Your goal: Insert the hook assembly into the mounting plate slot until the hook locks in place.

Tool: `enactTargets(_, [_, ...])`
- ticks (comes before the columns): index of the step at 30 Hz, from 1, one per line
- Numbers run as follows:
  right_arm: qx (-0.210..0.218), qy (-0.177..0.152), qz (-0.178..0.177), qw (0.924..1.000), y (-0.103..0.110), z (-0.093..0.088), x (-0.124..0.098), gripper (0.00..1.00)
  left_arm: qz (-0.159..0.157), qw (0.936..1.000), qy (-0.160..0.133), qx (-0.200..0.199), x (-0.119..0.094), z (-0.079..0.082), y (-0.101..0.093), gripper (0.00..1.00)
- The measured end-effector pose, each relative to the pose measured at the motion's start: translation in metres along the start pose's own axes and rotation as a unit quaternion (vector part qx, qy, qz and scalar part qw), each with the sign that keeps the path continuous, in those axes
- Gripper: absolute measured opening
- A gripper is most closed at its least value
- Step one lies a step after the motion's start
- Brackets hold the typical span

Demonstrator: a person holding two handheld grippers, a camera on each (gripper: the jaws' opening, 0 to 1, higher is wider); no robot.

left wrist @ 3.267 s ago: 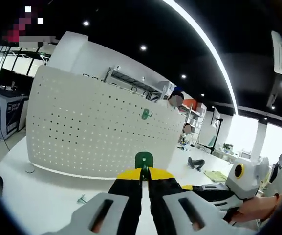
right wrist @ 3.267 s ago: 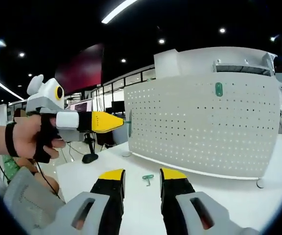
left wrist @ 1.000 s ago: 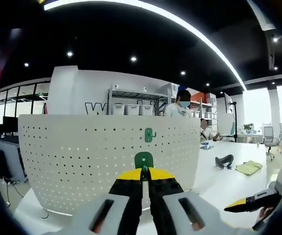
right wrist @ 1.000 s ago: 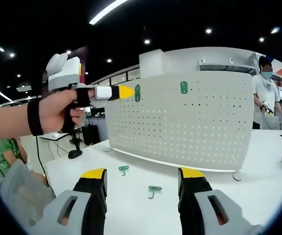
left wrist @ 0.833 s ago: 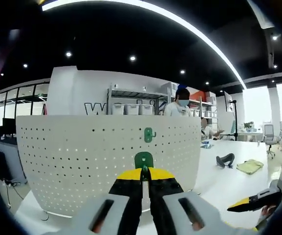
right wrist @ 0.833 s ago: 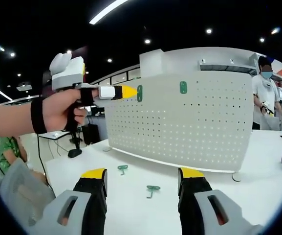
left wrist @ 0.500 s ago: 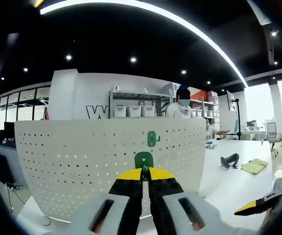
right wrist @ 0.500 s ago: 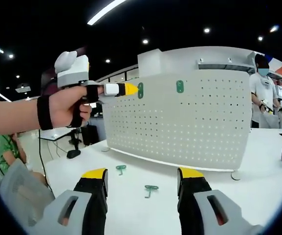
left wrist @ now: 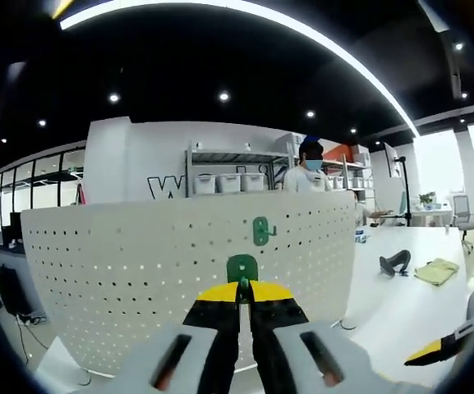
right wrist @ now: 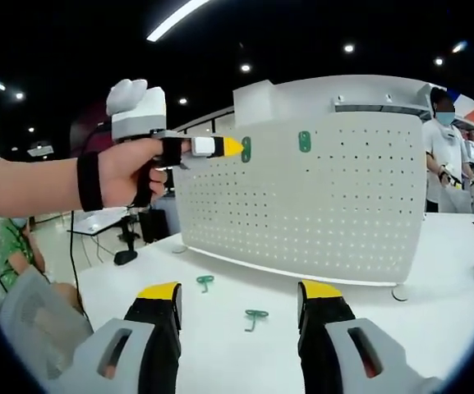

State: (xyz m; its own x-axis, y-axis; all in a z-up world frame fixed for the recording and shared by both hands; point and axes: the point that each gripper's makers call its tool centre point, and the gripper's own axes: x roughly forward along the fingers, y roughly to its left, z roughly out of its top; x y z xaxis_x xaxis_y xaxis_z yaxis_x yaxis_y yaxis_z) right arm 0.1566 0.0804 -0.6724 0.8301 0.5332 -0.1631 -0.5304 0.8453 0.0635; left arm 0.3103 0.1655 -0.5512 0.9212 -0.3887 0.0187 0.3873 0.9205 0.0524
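Note:
A white perforated mounting plate (left wrist: 154,271) (right wrist: 327,205) stands upright on the table. One green hook (left wrist: 260,231) (right wrist: 304,141) hangs near its top edge. My left gripper (left wrist: 242,289) (right wrist: 237,148) is shut on a second green hook (left wrist: 241,268) (right wrist: 246,148), held close in front of the plate, a little left of and below the hung one. My right gripper (right wrist: 239,297) is open and empty, low over the table. Two loose green hooks (right wrist: 255,316) (right wrist: 204,281) lie on the white table (right wrist: 245,353) ahead of it.
A person stands behind the plate (left wrist: 310,168) (right wrist: 444,135), with shelving beyond. A dark tool (left wrist: 394,263) and a yellow-green cloth (left wrist: 435,271) lie on the table to the plate's right. The right gripper's yellow tip (left wrist: 434,351) shows low right in the left gripper view.
My left gripper has carried its hook to the right and nearer to the plate, closing on the hung hook. The right gripper has stayed open and nearly still.

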Motion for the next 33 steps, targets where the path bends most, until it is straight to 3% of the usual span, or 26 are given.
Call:
enactTargets(13, [0.008,0.002,-0.009,0.9999,-0.005,-0.006,-0.009,0.56,0.005,0.9996,-0.008,0.027,0.020,0.011,-0.003,0.03])
enactTargets(33, [0.009,0.007,-0.016,0.9998,-0.013,-0.009,-0.012,0.56,0.031,0.9990,-0.016,0.027,0.046,0.020,0.009,0.03])
